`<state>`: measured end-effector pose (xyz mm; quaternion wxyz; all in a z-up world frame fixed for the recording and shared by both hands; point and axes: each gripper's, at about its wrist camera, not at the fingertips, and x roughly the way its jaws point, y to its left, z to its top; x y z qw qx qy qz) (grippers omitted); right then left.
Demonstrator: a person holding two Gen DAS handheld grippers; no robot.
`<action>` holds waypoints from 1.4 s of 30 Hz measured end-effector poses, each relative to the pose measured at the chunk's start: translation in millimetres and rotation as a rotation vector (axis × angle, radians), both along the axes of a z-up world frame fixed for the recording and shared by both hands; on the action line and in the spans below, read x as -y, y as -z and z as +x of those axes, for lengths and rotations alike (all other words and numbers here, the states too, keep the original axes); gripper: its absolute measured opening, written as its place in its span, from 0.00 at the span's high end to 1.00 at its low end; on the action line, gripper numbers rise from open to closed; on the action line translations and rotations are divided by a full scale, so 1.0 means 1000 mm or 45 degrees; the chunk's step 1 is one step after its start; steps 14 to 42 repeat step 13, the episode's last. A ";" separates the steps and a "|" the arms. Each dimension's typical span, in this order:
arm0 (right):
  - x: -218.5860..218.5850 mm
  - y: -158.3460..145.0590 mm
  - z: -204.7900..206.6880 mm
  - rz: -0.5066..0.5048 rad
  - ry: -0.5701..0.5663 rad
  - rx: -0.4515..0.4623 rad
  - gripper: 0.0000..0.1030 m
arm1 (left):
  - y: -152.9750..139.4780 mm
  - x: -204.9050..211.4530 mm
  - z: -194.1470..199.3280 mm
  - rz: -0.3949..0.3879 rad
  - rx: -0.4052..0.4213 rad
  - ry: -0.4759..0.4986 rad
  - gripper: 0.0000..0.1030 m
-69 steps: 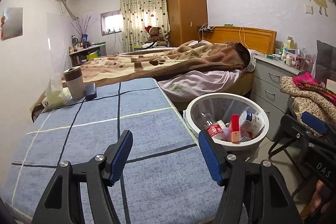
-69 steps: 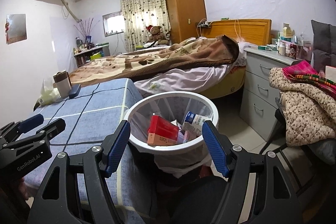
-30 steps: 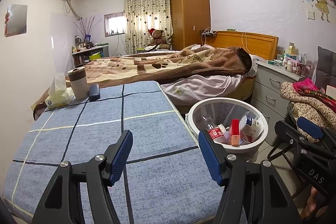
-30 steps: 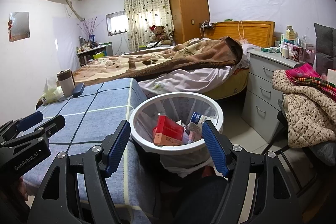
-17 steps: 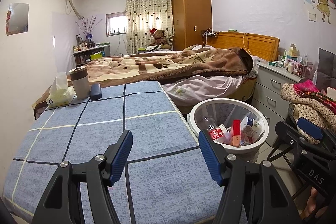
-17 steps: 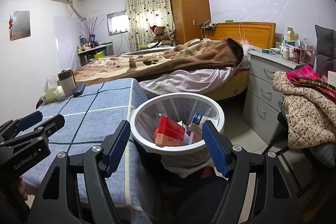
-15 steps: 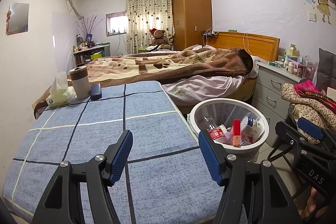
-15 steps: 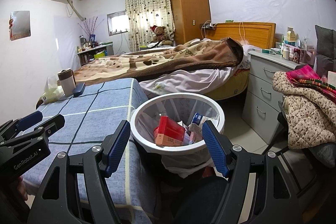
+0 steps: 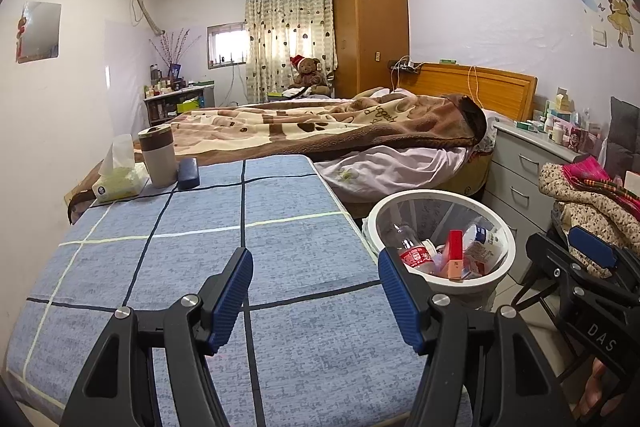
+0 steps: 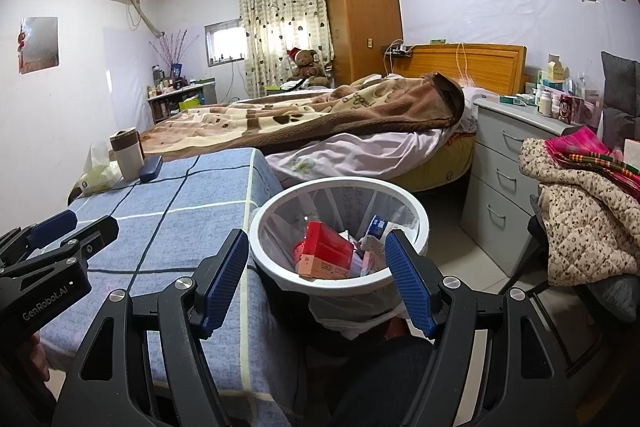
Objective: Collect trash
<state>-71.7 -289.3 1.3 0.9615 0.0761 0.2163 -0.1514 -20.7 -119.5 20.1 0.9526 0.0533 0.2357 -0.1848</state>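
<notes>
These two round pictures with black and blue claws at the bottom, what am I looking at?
There is no robot here. A person holds a hand tool in each hand, each with a camera looking along its jaws. One picture is from the left gripper, the other from the right gripper. Both are open and hold nothing. The left one hangs over a table with a blue checked cloth, where a tissue pack, a cup and a dark case sit at the far end. Beside the table stands a white bin with a red box and other trash inside.
</notes>
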 end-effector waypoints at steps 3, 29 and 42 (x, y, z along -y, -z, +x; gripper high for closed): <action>0.000 0.000 0.000 -0.002 -0.001 0.000 0.30 | 0.000 -0.001 0.000 0.000 0.003 -0.003 0.37; -0.002 0.000 0.002 -0.005 -0.012 0.001 0.30 | 0.002 -0.002 -0.001 0.000 -0.001 -0.011 0.37; -0.002 0.000 0.002 -0.005 -0.012 0.001 0.30 | 0.002 -0.002 -0.001 0.000 -0.001 -0.011 0.37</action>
